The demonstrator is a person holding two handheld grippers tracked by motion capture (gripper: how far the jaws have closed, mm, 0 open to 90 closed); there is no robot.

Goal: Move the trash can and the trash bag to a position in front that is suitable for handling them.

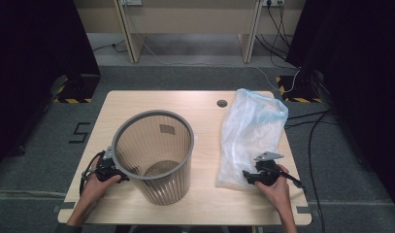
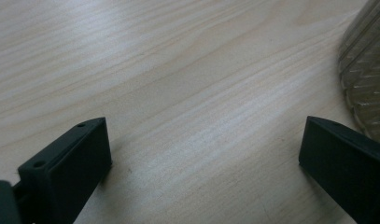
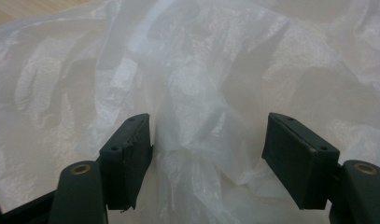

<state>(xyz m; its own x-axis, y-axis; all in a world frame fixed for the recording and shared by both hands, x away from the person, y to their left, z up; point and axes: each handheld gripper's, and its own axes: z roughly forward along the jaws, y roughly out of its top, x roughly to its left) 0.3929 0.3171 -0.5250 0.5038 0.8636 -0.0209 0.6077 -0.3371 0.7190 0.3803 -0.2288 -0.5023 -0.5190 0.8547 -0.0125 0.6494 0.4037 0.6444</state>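
Wastebasket (image 1: 154, 158) of translucent grey ribbed plastic stands upright at the middle of the light wooden table (image 1: 205, 102), its open rim tipped slightly toward the camera. At its near left side the left gripper (image 1: 118, 171) sits low by the rim, held in the person's left hand (image 1: 95, 184); in the left gripper view its jaws stand wide apart over bare wood, gripping nothing, with the ribbed basket wall (image 2: 367, 79) at the right edge. On the right half of the table lies a crumpled clear plastic bag (image 1: 251, 136), stretching from the far edge toward the near side. The right gripper (image 1: 249, 175), in the right hand (image 1: 277, 187), rests at the bag's near end; its jaws are spread, with a bunched fold of the bag (image 3: 192, 154) between them, not pinched.
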